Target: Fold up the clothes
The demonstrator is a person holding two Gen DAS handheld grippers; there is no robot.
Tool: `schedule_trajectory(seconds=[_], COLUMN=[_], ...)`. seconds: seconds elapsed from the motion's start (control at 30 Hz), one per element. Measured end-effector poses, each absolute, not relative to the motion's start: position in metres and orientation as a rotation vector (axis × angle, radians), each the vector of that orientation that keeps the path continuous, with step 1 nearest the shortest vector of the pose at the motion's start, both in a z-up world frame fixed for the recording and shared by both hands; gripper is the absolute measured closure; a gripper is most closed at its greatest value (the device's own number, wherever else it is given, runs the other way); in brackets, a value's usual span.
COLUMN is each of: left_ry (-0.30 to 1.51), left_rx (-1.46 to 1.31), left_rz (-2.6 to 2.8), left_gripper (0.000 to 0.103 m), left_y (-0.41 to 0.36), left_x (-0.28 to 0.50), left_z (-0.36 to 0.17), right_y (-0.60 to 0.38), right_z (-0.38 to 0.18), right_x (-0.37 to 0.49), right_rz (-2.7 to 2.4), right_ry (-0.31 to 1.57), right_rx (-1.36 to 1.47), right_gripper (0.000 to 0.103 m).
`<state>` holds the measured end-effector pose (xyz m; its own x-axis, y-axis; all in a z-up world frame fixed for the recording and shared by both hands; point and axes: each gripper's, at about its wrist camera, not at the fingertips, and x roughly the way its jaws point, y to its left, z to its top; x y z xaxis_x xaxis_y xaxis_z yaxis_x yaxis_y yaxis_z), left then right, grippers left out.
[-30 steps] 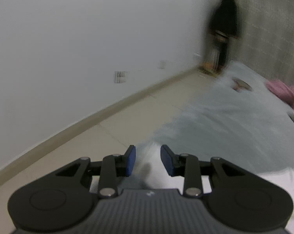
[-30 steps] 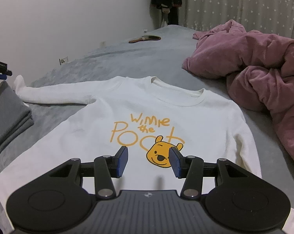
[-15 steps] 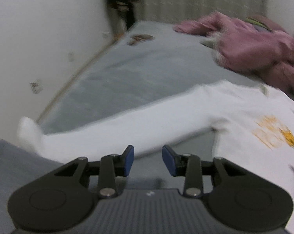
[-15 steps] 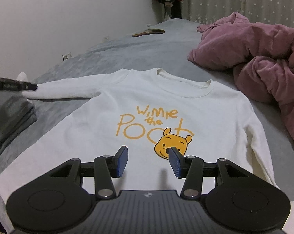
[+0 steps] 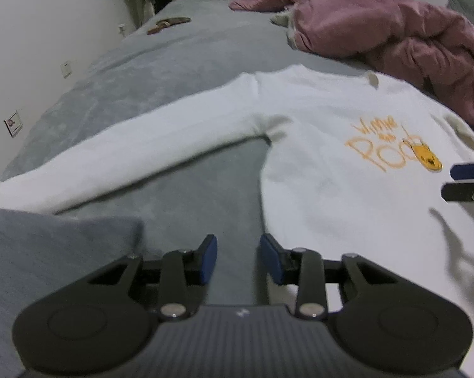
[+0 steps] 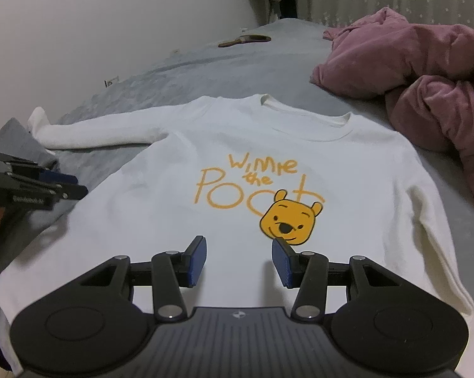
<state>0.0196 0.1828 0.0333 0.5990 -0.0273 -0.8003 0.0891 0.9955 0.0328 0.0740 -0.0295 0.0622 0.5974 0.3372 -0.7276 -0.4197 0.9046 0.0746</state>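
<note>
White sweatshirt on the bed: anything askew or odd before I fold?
The white sweatshirt lies flat, print up. One sleeve stretches straight out sideways while the other sleeve lies along the body. Nothing looks damaged.

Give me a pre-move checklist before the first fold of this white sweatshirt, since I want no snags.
1. White sweatshirt flat, print up: ok.
2. Left sleeve spread sideways, unfolded: ok.
3. Left gripper empty, jaws closing, above the grey bedcover beside the side seam: ok.
4. Right gripper open and empty over the lower front: ok.
5. Pink blanket clear of the right sleeve: cannot tell.
6. Folded grey garment clear of the left cuff: not ok, close.
</note>
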Motion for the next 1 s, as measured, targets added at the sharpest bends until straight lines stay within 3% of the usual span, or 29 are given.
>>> schedule_trajectory(seconds=[0.07,0.3,0.53,0.73,1.0], left_ry=[0.916,0.925,0.936,0.955,0.945], left_rx=[0.102,0.056,-0.051,-0.157,-0.194], left_rz=[-0.064,-0.072,-0.092,-0.105,-0.141], left_gripper=[0.076,0.100,0.099,0.090,0.068], left_y=[0.177,0.173,0.186,0.194,0.191], left_x=[0.013,-0.001,-0.026,-0.045,-0.070], left_z=[0.033,0.035,0.039,0.040,0.044], right_y=[-0.028,-0.024,-0.031,-0.044,-0.098], right_z=[0.059,0.044,0.039,0.043,0.056], right_x=[0.074,0.072,0.059,0.032,-0.038], right_rz=[0.443,0.448,0.458,0.463,0.396], right_ry=[0.828,0.868,0.885,0.882,0.882], right_rx=[-0.113,-0.129,-0.137,-0.127,0.020], right_gripper=[0.057,0.056,0.056,0.056,0.056])
